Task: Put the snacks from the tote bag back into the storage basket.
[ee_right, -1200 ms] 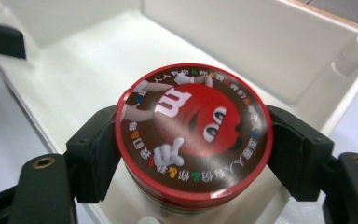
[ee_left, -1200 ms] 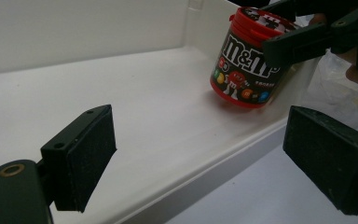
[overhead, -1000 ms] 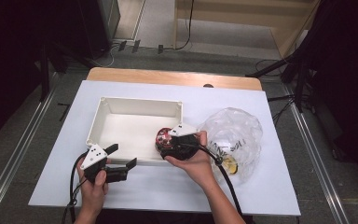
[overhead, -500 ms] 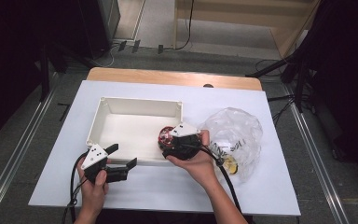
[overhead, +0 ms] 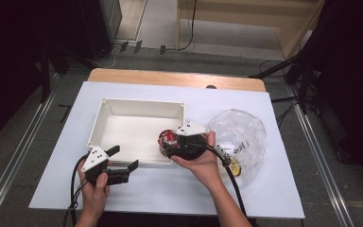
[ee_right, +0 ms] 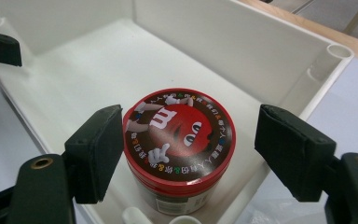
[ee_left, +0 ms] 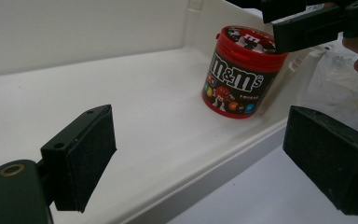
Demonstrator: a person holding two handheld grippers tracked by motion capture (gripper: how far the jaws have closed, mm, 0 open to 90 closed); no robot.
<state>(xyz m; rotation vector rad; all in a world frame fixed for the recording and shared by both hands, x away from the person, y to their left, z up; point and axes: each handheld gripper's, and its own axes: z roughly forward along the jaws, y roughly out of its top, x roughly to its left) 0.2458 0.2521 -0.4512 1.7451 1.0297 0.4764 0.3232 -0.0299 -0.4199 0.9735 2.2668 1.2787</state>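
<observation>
A red M&M's jar (overhead: 168, 137) (ee_left: 240, 77) (ee_right: 179, 135) stands upright in the near right corner of the white tray (overhead: 142, 101) (ee_left: 121, 60) (ee_right: 242, 42). My right gripper (overhead: 166, 144) (ee_right: 189, 149) hangs over the jar, open, one jaw on each side of the lid. A gap shows between the lid and the right pad (ee_right: 289, 154). In the left gripper view its black jaws (ee_left: 303, 28) hover at the lid's top. My left gripper (overhead: 124, 158) (ee_left: 196, 158) rests open and empty just outside the tray's near wall, pointing at the jar.
A crumpled clear plastic bag (overhead: 241, 132) (ee_left: 340, 79) lies right of the tray, with a small yellow item (overhead: 235, 165) inside. The tray sits on a white sheet (overhead: 264, 198) over a wooden table (overhead: 170, 78). Cables trail from both grippers toward the near edge.
</observation>
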